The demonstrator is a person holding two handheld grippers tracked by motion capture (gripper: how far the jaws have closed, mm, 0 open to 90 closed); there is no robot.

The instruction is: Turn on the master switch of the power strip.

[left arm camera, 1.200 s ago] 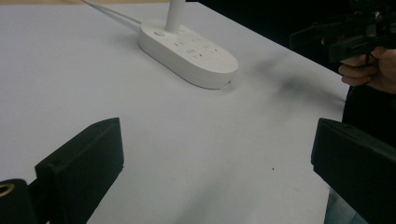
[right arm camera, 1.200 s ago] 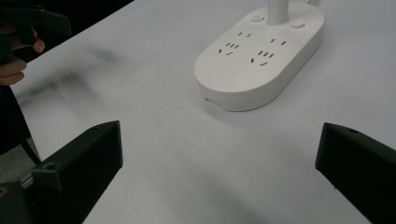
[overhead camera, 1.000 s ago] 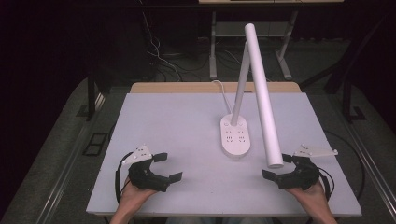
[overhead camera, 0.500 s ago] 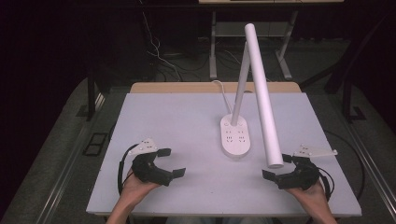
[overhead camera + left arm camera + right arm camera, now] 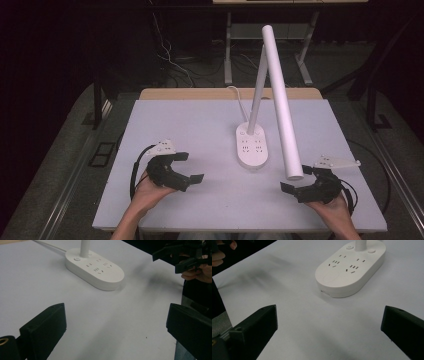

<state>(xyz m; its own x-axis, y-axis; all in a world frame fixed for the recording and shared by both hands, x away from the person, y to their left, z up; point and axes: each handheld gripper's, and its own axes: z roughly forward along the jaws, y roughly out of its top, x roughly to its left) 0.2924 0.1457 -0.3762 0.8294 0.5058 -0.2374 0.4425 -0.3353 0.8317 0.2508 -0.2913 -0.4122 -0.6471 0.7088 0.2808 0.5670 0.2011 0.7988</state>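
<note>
A white desk lamp stands mid-table on an oval base (image 5: 252, 146) that carries socket holes and a button. Its thin stem (image 5: 257, 87) rises from the base, and its long tubular head (image 5: 281, 100) slants down toward the front right. My left gripper (image 5: 191, 167) is open at the front left, jaws pointing right toward the base (image 5: 95, 267), with nothing between them (image 5: 116, 335). My right gripper (image 5: 296, 179) is open at the front right, just below the tube's lower end. It looks at the base (image 5: 350, 267) and holds nothing (image 5: 329, 332).
The pale table top (image 5: 200, 125) runs to a wooden strip at its far edge. The lamp's white cable (image 5: 235, 92) leaves over that edge. A dark floor with cables and a metal table frame (image 5: 230, 50) lie beyond. The right gripper (image 5: 185, 255) appears far off in the left gripper view.
My left gripper has shifted a little to the right and forward, turning its jaws more toward the lamp base. The right gripper and the lamp have stayed put.
</note>
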